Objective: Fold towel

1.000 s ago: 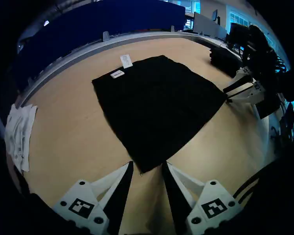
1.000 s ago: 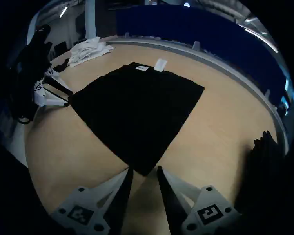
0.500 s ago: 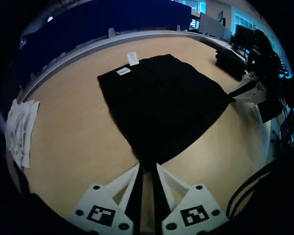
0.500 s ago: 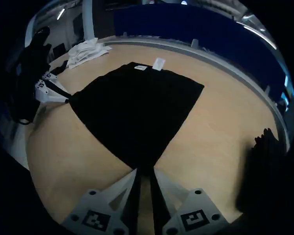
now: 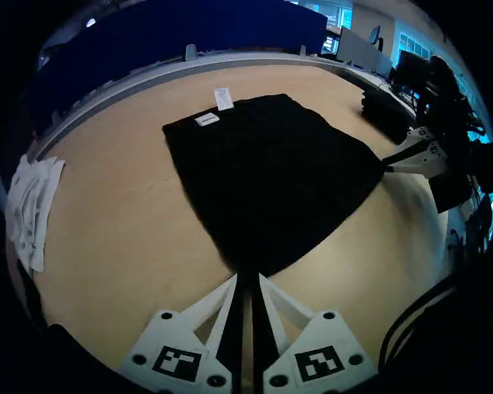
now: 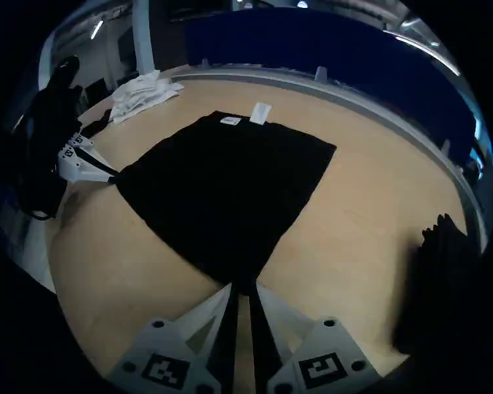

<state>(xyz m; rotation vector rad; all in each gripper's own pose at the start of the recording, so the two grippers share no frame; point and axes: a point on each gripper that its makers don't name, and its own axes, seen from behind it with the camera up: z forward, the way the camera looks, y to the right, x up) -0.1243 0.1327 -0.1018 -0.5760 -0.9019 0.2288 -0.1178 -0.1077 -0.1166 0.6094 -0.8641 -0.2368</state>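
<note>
Two claws pinching corners of a black towel (image 5: 273,171) spread on the bench (image 5: 115,197).
Nearest in the left gripper view, the left claw (image 5: 248,276) has its fingers drawn almost together on the towel's near corner. In the right gripper view the right claw (image 6: 242,287) grips its own near corner the same way. Beyond them the towel lies flat across the pale wood, with a white tag (image 5: 223,98) at its far edge. Farther off, white cloths (image 5: 26,210) sit at one side of the bench and a dark stack (image 5: 384,108) at the other.
</note>
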